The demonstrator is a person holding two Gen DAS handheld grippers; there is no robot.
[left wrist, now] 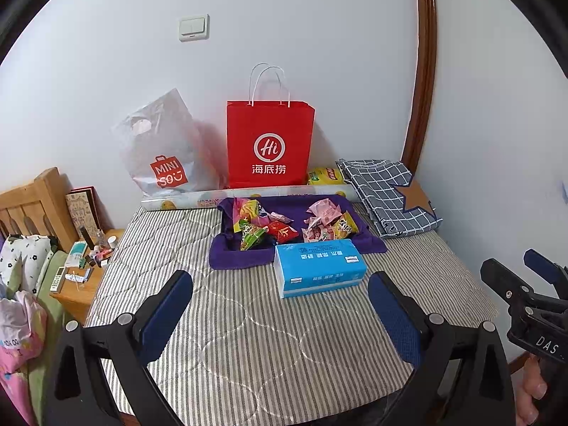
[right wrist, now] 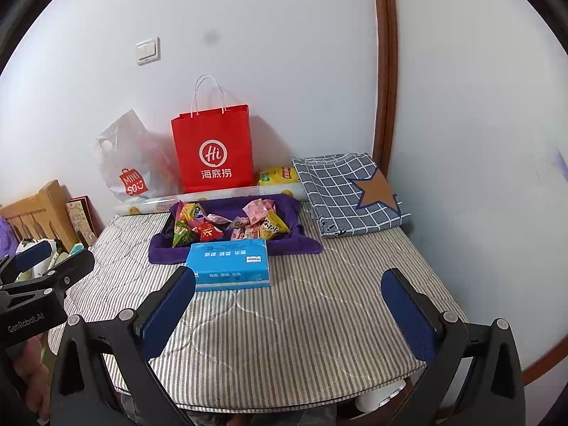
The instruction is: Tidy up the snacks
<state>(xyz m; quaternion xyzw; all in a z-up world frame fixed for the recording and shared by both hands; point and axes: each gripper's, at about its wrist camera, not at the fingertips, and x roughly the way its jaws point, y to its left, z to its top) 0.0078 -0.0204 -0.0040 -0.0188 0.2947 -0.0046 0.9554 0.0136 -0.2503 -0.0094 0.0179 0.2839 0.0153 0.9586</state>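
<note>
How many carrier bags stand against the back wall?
2. The red paper bag with white handles stands upright at centre; the translucent grey plastic Miniso bag leans to its left. Others may be hidden behind them.

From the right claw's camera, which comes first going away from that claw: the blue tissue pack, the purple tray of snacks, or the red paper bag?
1. Blue tissue pack, nearest the right claw, slightly left.
2. Purple tray of snacks, just behind the pack.
3. Red paper bag, farthest, standing at the wall.

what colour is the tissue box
Blue tissue box with a white band low on its side, clearest in the left wrist view.
</note>
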